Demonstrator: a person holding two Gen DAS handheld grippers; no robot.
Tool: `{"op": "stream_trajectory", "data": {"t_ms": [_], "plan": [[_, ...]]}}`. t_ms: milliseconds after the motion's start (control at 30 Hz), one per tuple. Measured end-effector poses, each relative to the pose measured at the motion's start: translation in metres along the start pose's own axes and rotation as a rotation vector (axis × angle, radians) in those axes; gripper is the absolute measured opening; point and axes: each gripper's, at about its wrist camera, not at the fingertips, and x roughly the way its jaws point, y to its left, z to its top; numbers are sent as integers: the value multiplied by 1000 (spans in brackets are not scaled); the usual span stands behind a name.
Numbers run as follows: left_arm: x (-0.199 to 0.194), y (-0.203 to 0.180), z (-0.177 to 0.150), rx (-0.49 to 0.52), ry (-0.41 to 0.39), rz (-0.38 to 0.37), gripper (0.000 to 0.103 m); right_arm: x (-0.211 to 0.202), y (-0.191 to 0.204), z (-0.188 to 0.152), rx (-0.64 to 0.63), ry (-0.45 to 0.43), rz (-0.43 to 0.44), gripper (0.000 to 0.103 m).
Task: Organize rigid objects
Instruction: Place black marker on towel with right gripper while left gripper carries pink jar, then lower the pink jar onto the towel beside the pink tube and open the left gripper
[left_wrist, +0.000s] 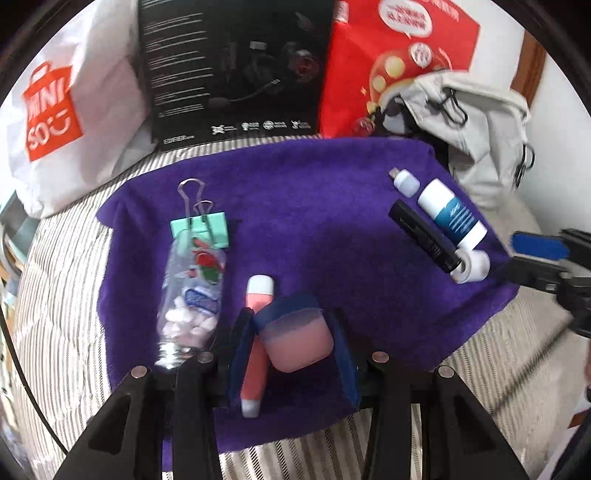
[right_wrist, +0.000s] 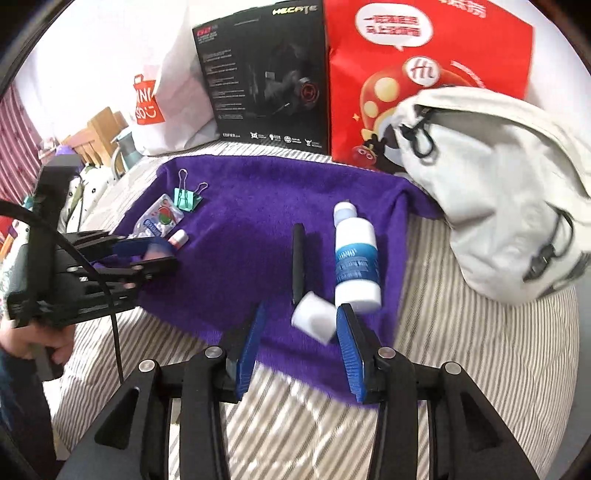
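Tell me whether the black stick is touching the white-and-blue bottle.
Apart. The right wrist view shows purple towel between the black stick and the white-and-blue bottle along their length.

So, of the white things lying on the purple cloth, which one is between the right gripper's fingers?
The small white cap. It lies between the open blue pads of the right gripper, while the bigger white bottle with the blue label lies farther away.

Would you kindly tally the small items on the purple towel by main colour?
White: 3 (bottle, small cap, small plug-like piece)
Pink: 2 (tube, small jar)
Black: 1 (stick)
Mint green: 1 (binder clip)
Clear: 1 (candy bottle)
Total: 8
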Motion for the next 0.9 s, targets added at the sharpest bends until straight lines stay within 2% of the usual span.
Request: {"op": "stream_trajectory", "data": {"t_ms": [100, 233, 533, 700, 767, 833, 900], "plan": [[4, -9, 3, 36, 1, -11, 40, -9, -6, -12, 19, -2, -3, 42], [14, -20, 3, 89, 30, 23, 40, -12, -15, -23, 51, 9, -5, 42], [16, -15, -2, 42, 23, -3, 41, -23, -22, -46, 109, 11, -11, 42], [15, -10, -2, 4, 36, 15, 52, -33, -20, -57, 121, 5, -6, 42], [13, -4, -5, -32, 45, -2, 62, -38, -20, -62, 124, 2, -7, 42], [8, 1, -9, -76, 51, -40, 64, -43, -19, -66, 127, 1, -11, 43], [0, 2, -12, -92, 45, -45, 64, -49, -20, -71, 130, -4, -12, 44]]}}
